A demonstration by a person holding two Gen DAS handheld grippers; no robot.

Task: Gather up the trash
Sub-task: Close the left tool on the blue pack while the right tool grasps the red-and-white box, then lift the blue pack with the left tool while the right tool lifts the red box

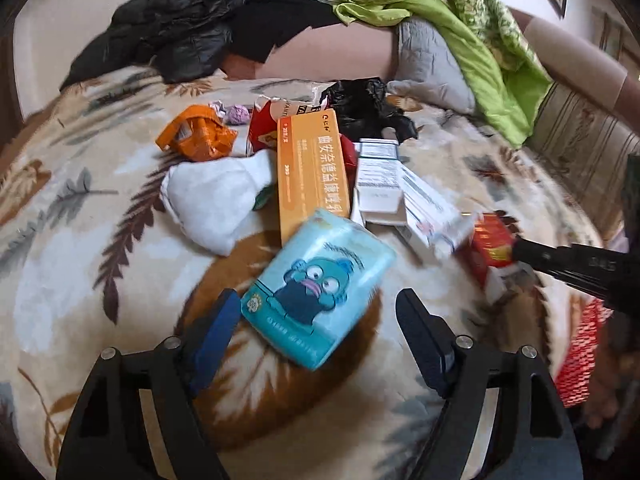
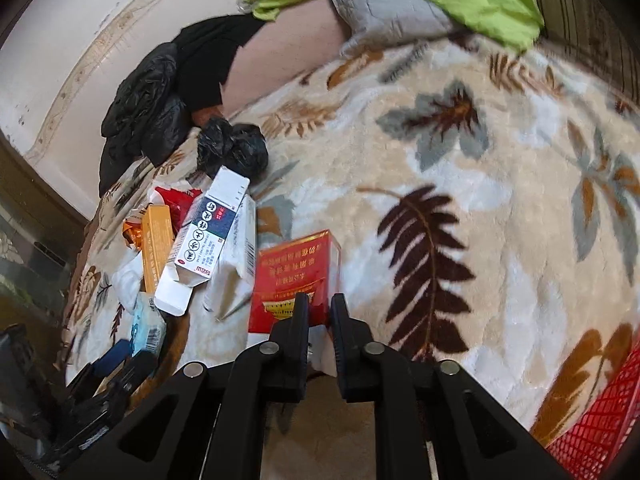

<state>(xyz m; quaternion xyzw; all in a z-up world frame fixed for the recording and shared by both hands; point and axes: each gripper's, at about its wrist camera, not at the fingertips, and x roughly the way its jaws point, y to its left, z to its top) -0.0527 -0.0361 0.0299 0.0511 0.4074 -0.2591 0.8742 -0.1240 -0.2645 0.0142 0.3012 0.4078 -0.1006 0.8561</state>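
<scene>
Most trash not yet collected. Boxes, wrappers and a tissue pack (image 1: pixel 316 288) lie heaped on the leaf-print blanket (image 2: pixel 460 160). Left gripper (image 1: pixel 316 320) open, straddling the pack. Right gripper (image 2: pixel 320 312) pinches a red box (image 2: pixel 296 272). Red basket (image 2: pixel 600 420) at the blanket's edge; wall behind.

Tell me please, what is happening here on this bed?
A person is collecting trash from a leaf-patterned blanket, with a gripper in each hand. The right gripper is shut on a red box. The left gripper is open, its jaws on either side of a blue tissue pack without pressing it. More boxes and wrappers lie in a pile beyond. A red basket waits at the blanket's edge.
</scene>
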